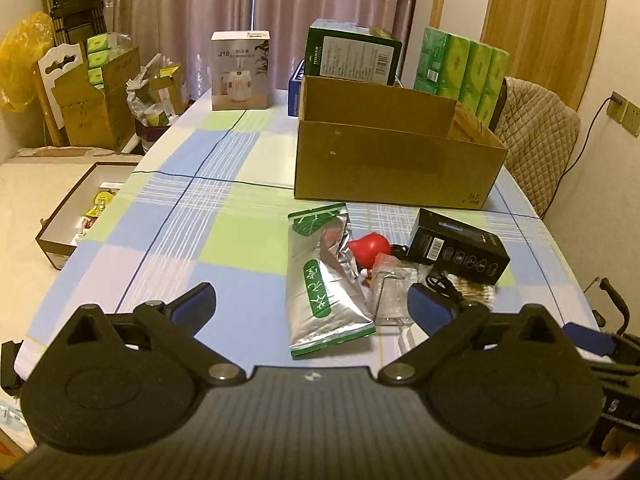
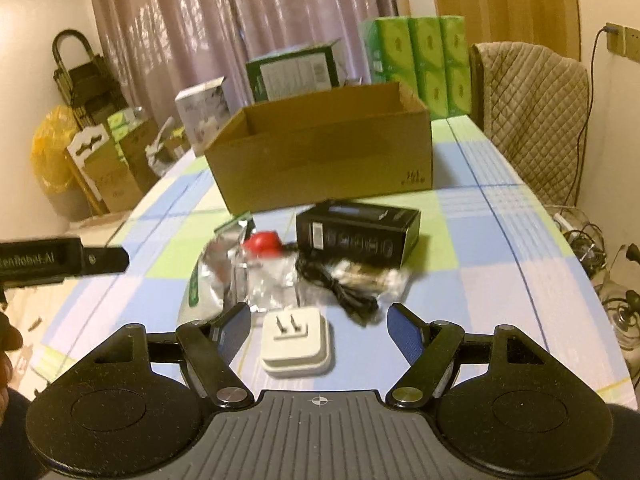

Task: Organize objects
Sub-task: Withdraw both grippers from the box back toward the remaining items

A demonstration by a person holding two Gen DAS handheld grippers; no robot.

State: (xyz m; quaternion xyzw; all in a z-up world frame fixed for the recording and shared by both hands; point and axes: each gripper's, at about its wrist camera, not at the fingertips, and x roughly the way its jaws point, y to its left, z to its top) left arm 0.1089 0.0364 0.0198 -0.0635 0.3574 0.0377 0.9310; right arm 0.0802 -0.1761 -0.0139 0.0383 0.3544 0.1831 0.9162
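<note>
Only R view shows white charger (image 2: 297,340) btwn wide-spread right tool (image 2: 319,320) tips.

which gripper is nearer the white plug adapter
Right. The right gripper is open with the white plug adapter between its fingers; the left gripper is open over the silver tea pouch.

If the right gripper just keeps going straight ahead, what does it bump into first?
Probably the white plug adapter, lying prongs-up on the table between the open fingers of the right gripper. Behind it come the black cable and clear packets, though depth is unclear.
</note>
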